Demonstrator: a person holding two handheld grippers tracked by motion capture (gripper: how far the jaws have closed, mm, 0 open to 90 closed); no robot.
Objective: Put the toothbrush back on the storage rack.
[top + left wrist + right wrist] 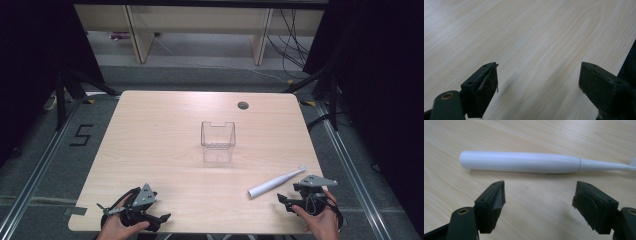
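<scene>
— Toothbrush (524, 162) first: where does it lie?

— One white electric toothbrush lies flat on the table (165, 140), near the front right edge, just ahead of the right gripper (539, 202). In the right gripper view it runs crosswise beyond the jaw tips, apart from them, thick handle at one side and thin neck at the other.

— And the jaws?

— Wide apart on that gripper, nothing between them. The left gripper (537, 85) is also spread wide over bare wood at the front left corner, well apart from everything.

— So which step is this?

— I judge it the approach before a pick-up. The next move calls for pushing the right gripper forward until the handle sits between the pads, then closing across the thick part, since the round body could roll away.

— Anything farther out?

— One clear plastic holder (218, 141) stands upright mid-table, empty, likely the destination. Beyond it, one round cable hole (243, 105) near the far edge.

— The count?

— One toothbrush, one holder, two grippers.
</scene>
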